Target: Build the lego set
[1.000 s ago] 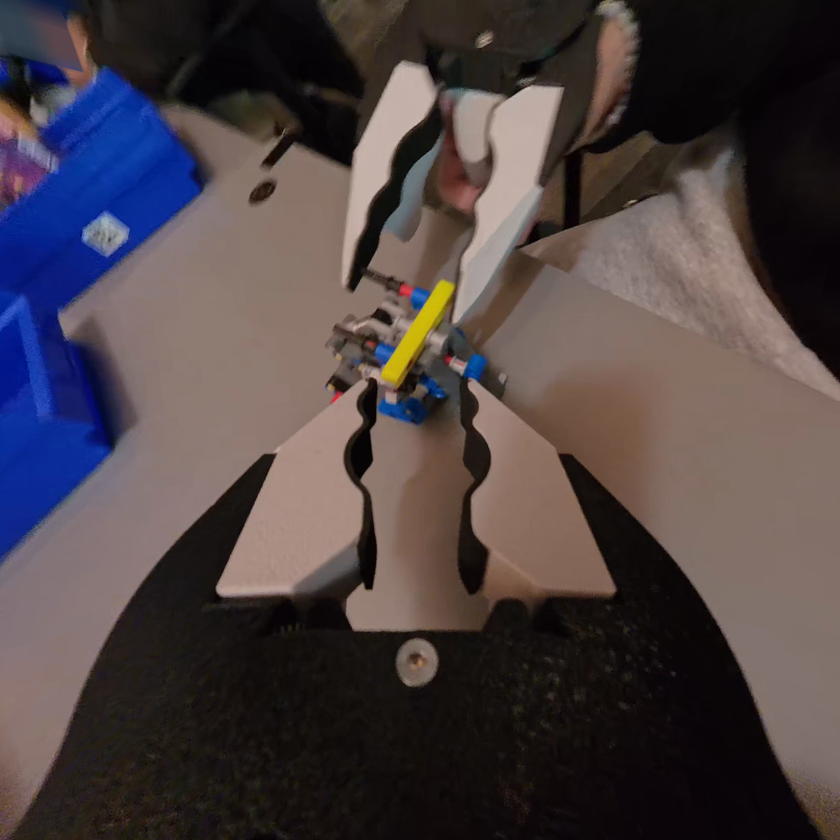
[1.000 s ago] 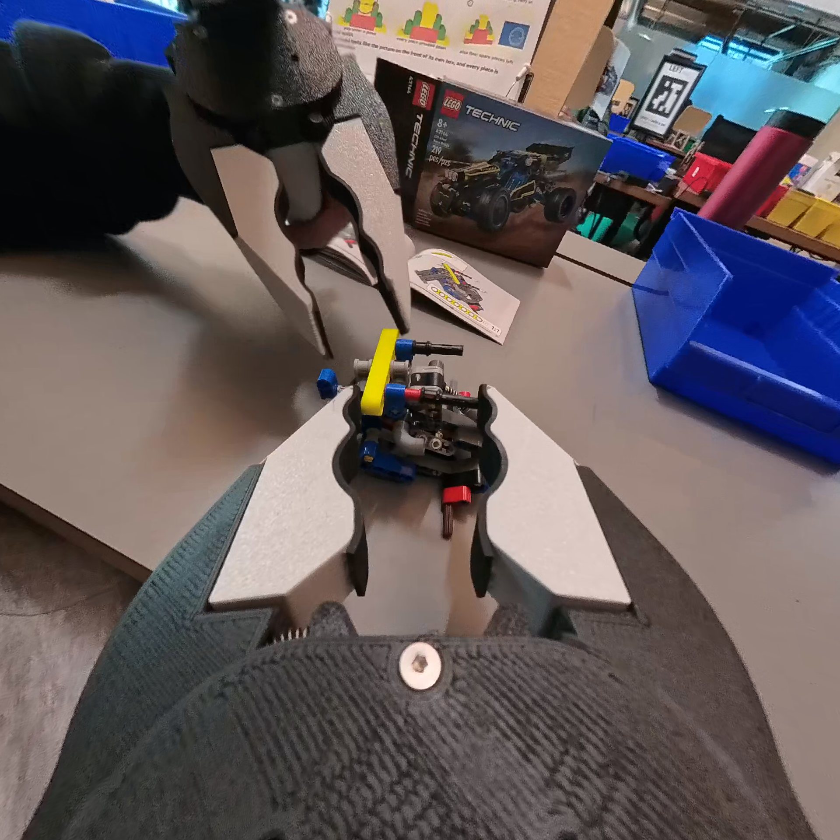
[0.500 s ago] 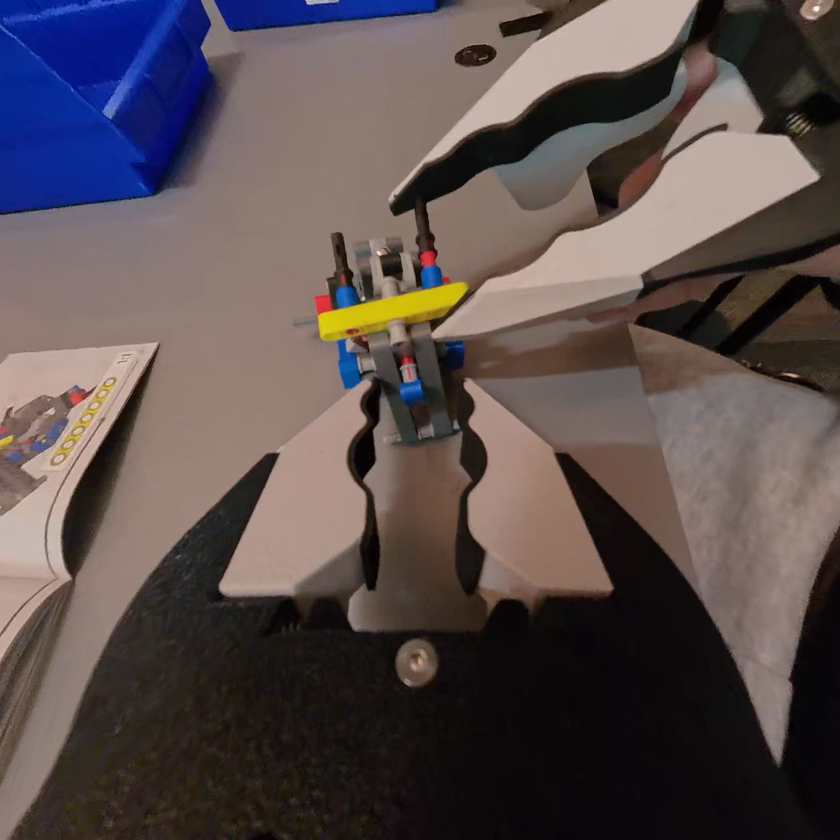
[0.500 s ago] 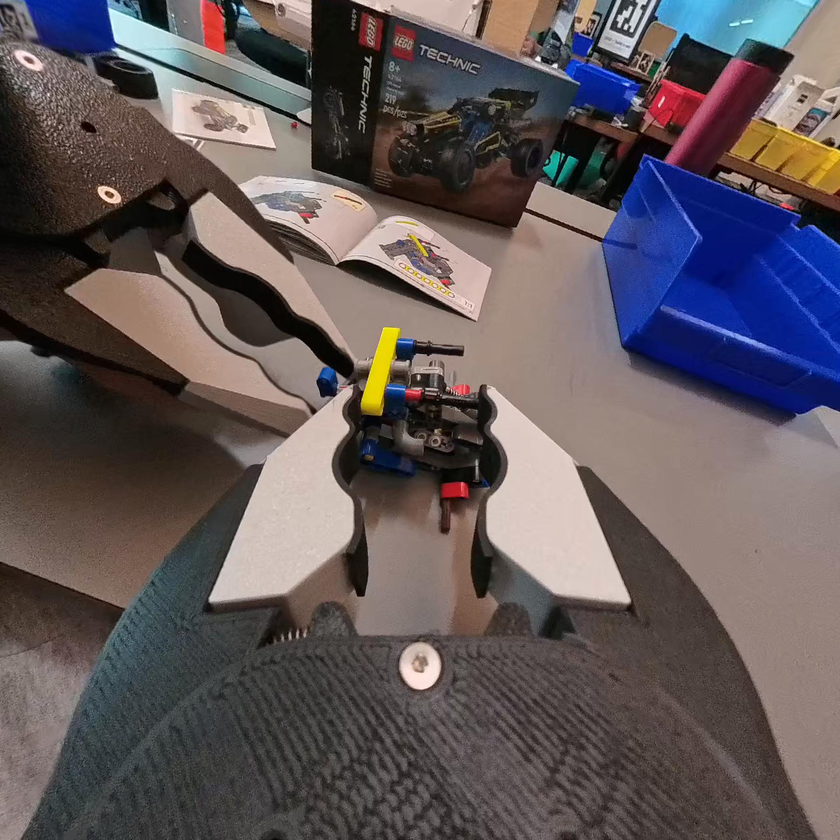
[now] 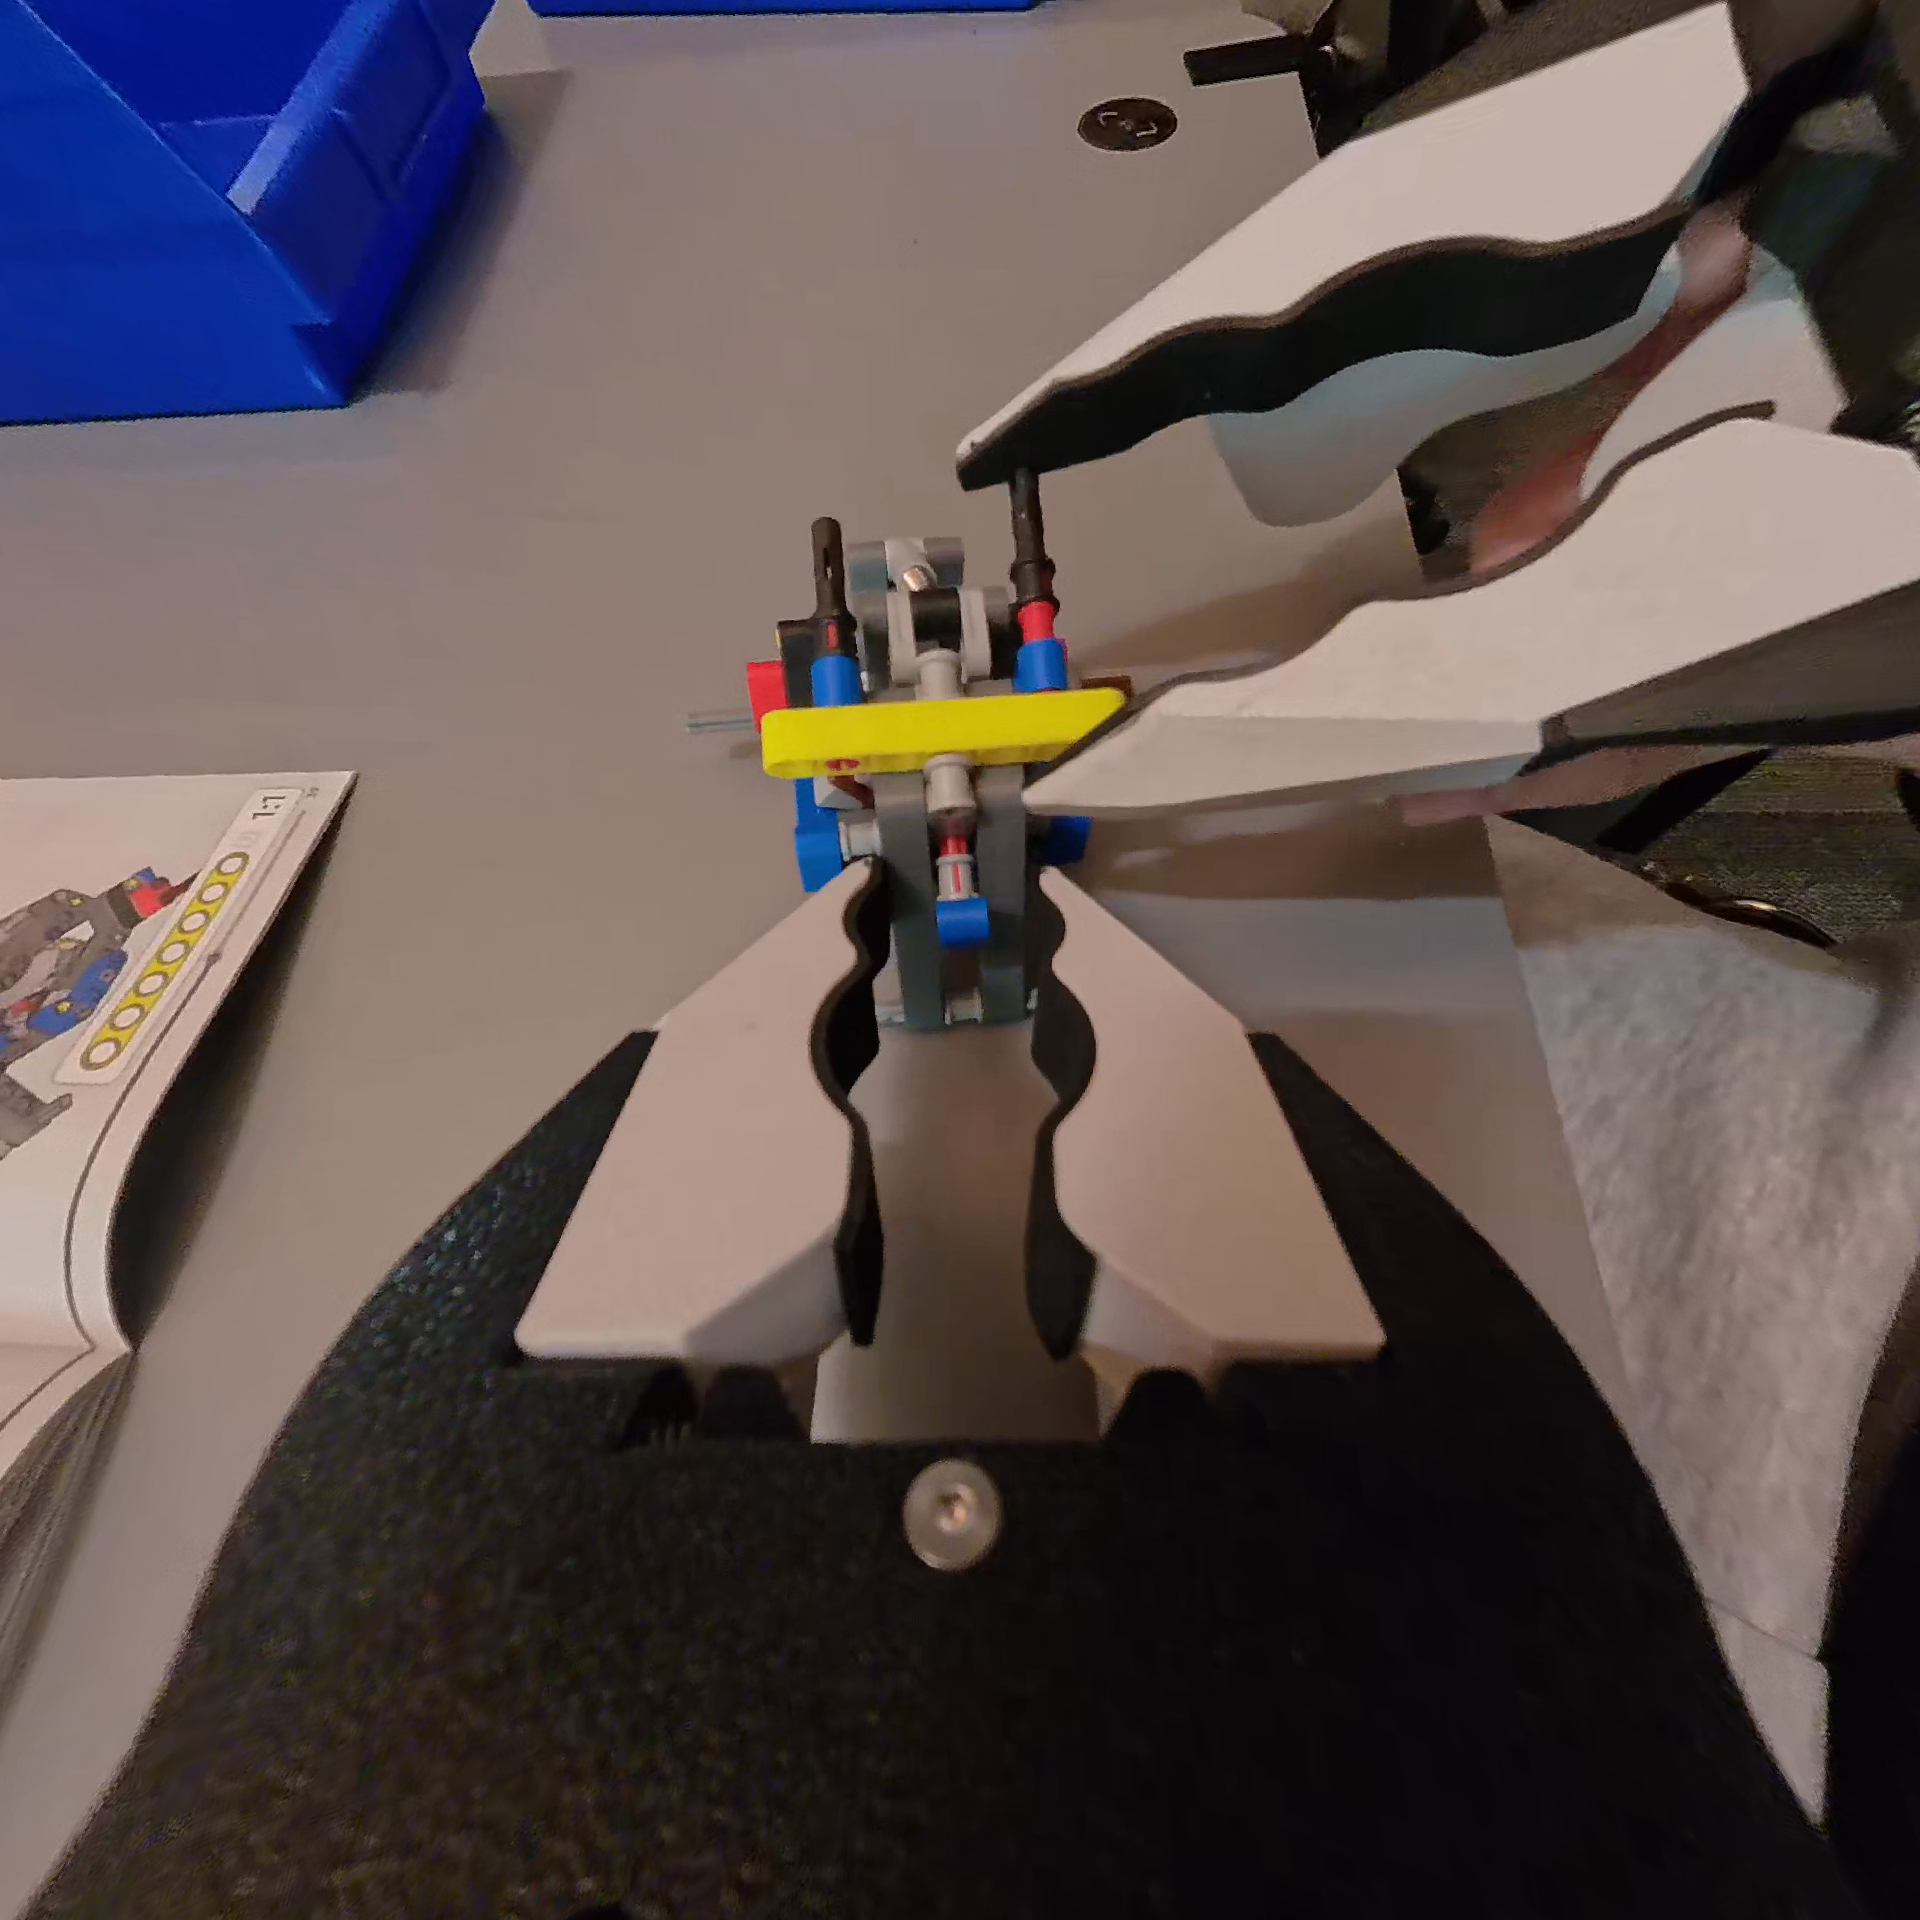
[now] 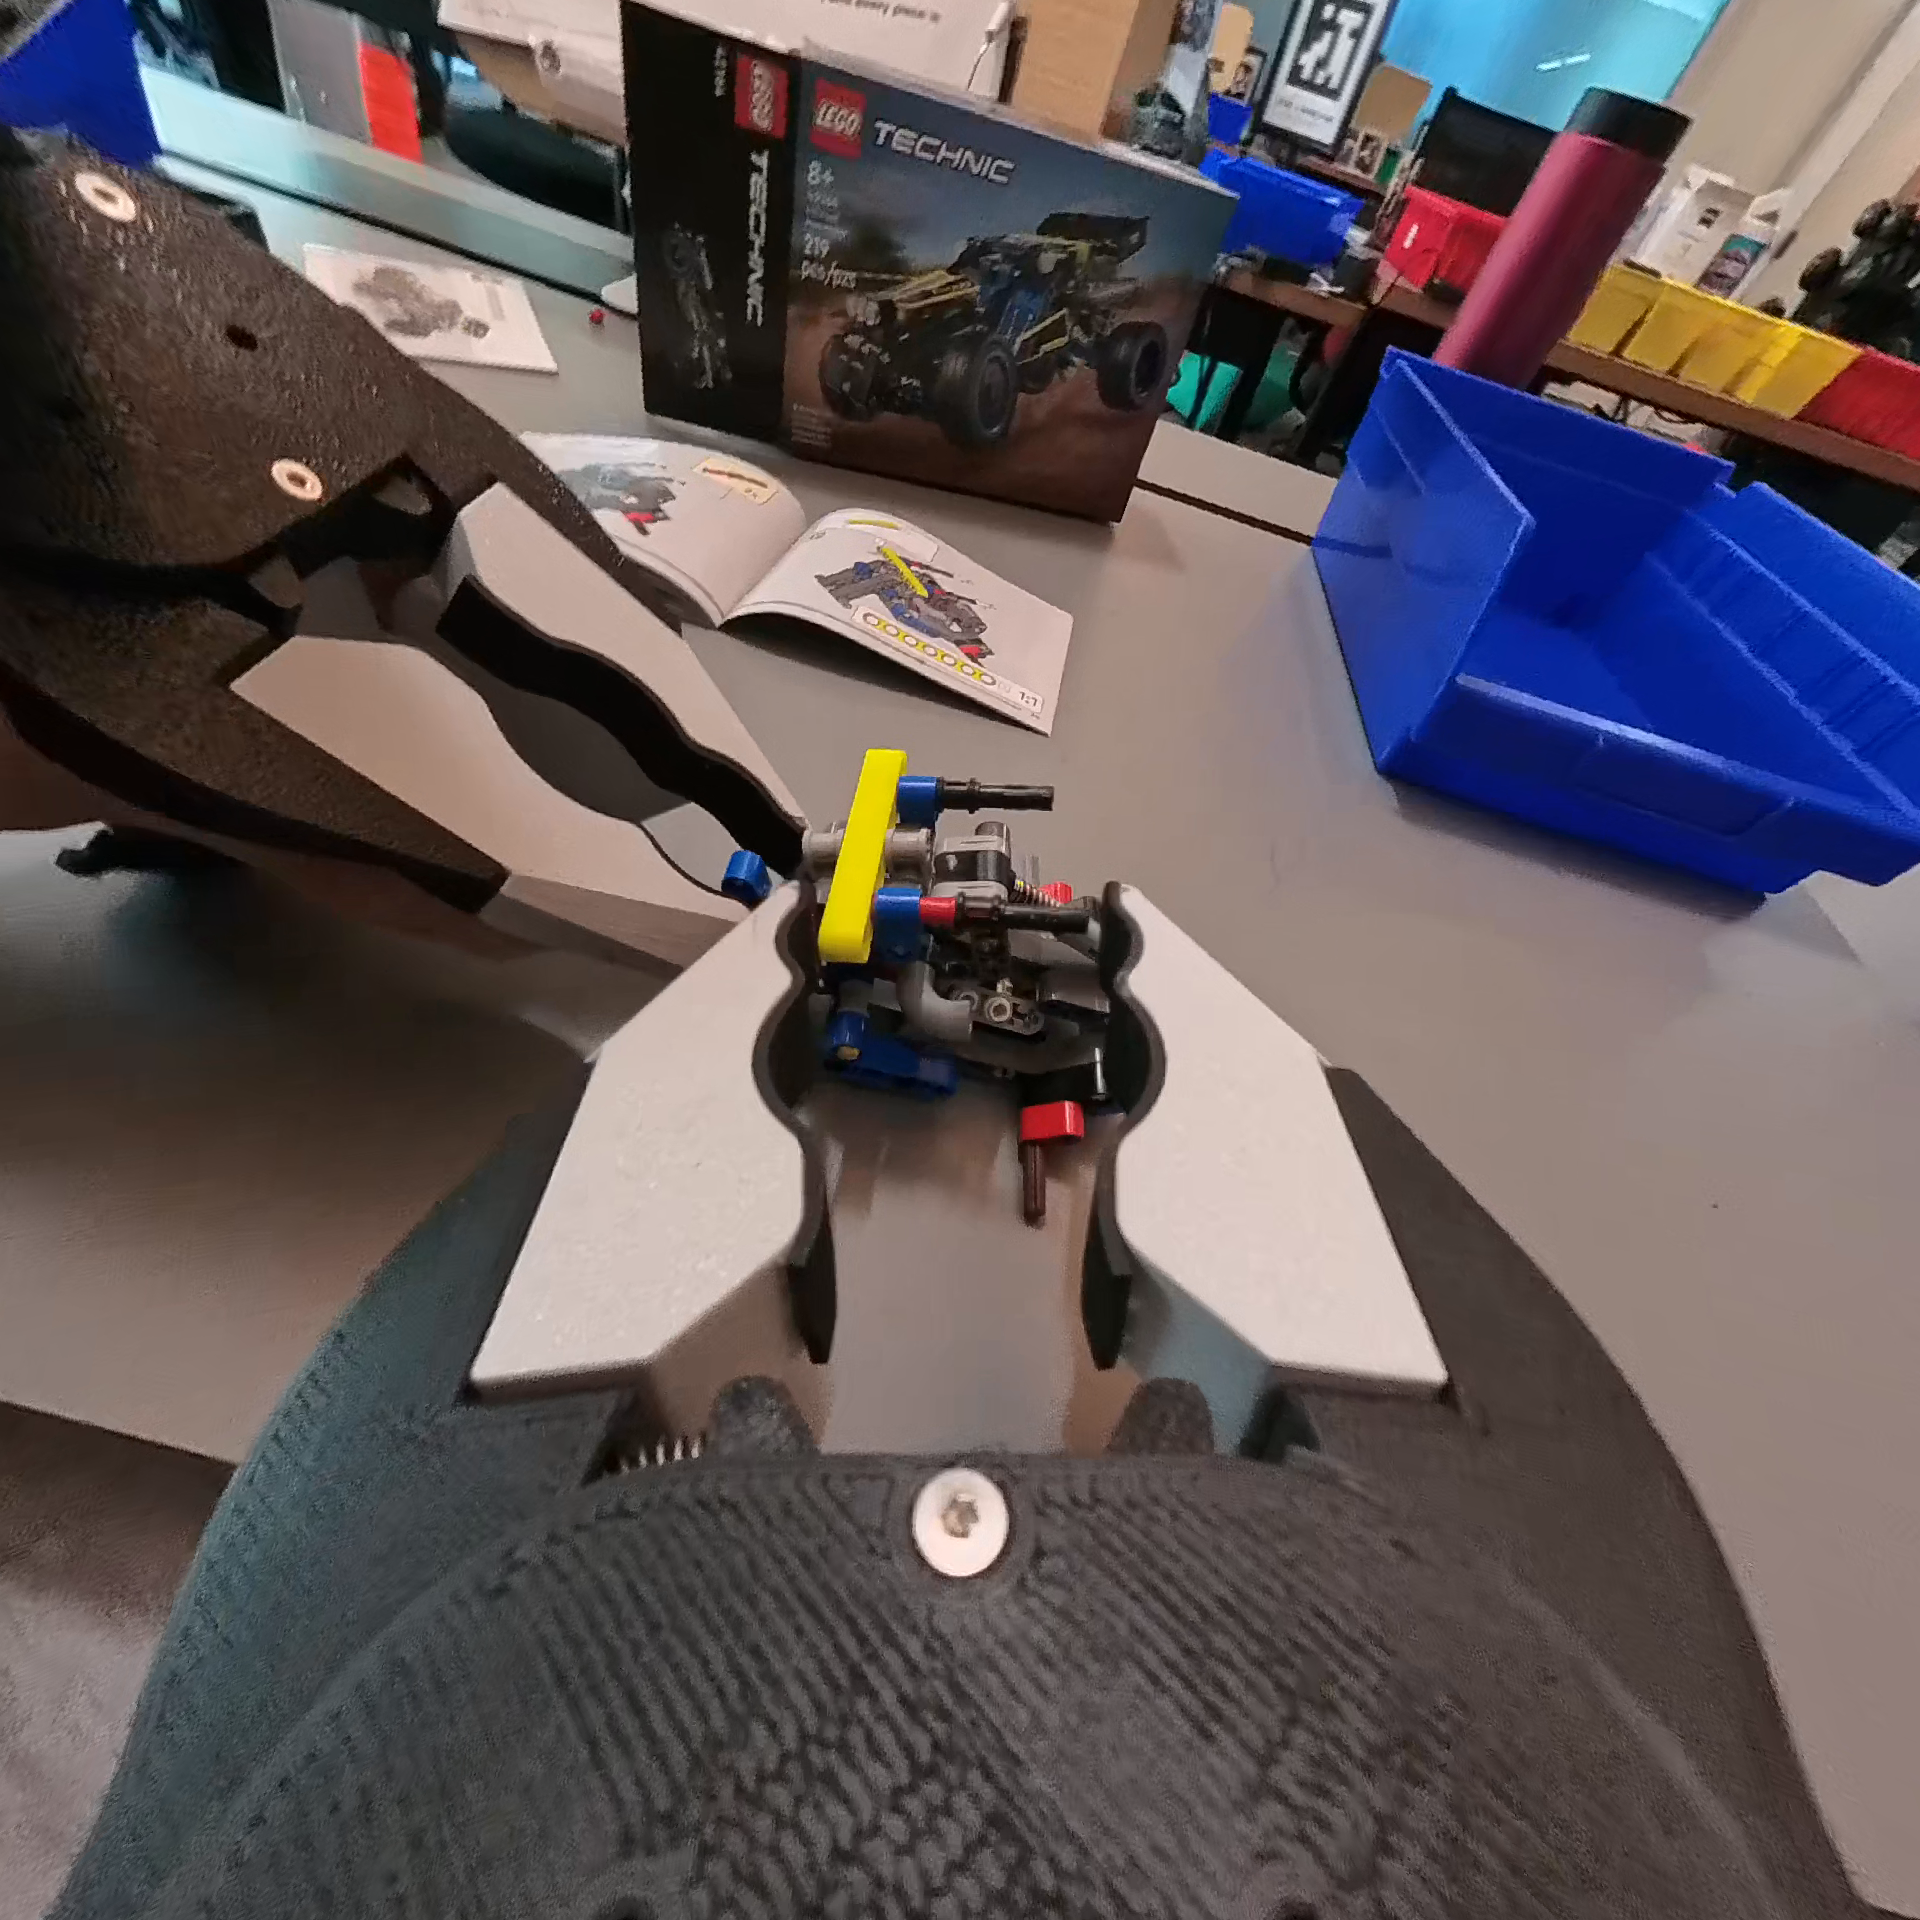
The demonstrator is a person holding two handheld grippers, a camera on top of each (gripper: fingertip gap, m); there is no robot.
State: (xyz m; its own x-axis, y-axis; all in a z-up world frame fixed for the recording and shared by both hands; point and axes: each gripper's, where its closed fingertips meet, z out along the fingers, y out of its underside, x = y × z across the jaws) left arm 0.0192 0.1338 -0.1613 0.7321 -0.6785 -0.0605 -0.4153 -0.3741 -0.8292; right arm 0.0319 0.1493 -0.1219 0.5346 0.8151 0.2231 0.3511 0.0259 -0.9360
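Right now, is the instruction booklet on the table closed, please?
No, the instruction booklet lies open on the grey table, its pages spread.

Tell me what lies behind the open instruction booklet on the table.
Right behind the open instruction booklet stands the building-set box, upright on the grey table. The box hides whatever is directly behind it.

Left wrist view: dim, warm cast; soft shadows under the instruction booklet [image 5: 135, 997] and blue bin [image 5: 208, 208]. Right edge smeared by motion blur. Right wrist view: brighter, cool light from the room behind (teal glow upper right); far shelves out of focus. Both: strong fisheye bend at edges, grey table [image 6: 1455, 1039] without glare.
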